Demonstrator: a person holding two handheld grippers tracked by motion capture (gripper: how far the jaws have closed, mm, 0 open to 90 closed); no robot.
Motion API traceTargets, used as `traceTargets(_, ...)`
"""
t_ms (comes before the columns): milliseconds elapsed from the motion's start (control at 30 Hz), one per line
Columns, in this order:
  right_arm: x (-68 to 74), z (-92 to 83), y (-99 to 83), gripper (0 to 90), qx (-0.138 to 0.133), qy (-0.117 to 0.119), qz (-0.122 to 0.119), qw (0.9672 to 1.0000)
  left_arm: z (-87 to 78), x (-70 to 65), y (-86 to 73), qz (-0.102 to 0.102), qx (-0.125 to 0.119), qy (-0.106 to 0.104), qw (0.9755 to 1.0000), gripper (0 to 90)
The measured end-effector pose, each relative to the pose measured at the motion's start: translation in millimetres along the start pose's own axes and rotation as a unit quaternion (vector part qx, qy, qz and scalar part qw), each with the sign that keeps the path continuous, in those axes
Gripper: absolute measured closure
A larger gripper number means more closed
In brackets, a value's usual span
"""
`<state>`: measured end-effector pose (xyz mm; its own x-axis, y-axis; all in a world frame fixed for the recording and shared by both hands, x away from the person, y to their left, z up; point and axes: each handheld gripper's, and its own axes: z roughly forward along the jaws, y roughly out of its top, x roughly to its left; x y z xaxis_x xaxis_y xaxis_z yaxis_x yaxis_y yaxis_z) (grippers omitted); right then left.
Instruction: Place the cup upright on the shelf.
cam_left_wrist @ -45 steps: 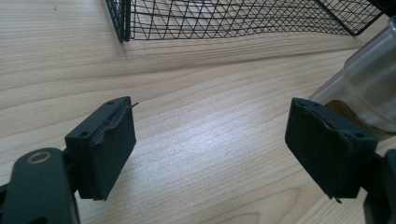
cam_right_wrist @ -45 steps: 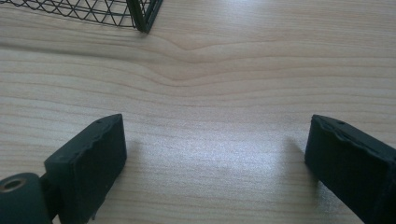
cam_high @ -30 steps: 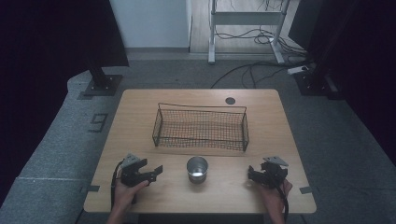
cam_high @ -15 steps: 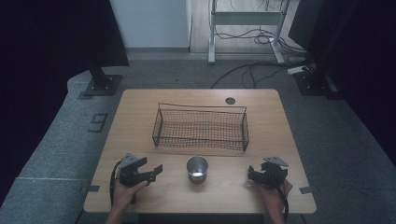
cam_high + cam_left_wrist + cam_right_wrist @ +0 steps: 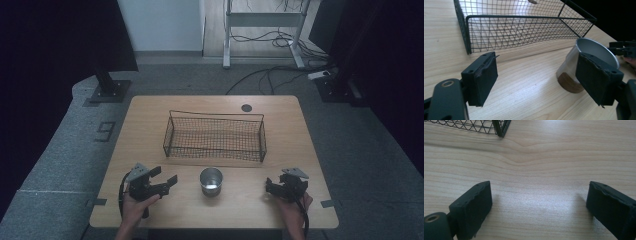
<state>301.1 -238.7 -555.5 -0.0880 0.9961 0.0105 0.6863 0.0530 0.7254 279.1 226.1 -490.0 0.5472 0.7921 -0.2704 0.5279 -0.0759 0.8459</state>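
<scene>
A shiny metal cup (image 5: 211,181) stands upright on the wooden table (image 5: 150,125), just in front of a black wire basket (image 5: 214,136). My left gripper (image 5: 166,176) rests on the table left of the cup, open, jaws pointing toward it. In the left gripper view the left gripper (image 5: 537,75) holds nothing, and the cup (image 5: 570,62) stands just beyond its right-hand pad (image 5: 596,77). My right gripper (image 5: 268,187) sits right of the cup, open. In the right gripper view the right gripper (image 5: 539,202) has bare table between its jaws.
The basket (image 5: 524,30) looks empty and spans the table's middle; one corner of the basket (image 5: 500,127) appears at the top of the right gripper view. A round dark grommet (image 5: 246,107) sits near the far edge. Beyond the cup, the right gripper (image 5: 624,48) appears in the left gripper view.
</scene>
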Motion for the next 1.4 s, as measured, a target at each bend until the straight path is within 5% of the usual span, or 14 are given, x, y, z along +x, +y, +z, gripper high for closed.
traceTargets(500, -1.0, 0.5, 0.4, 7.0, -0.002, 0.002, -0.001, 1.0, 19.6, -25.3, 0.1, 0.037, 0.027, -0.031, 0.9985, 17.7)
traceTargets(1400, -0.8, 0.5, 0.4, 7.4, -0.002, 0.001, -0.002, 1.0, 55.8, -59.4, -0.4, 0.068, 0.063, -0.045, 0.9947, 14.0)
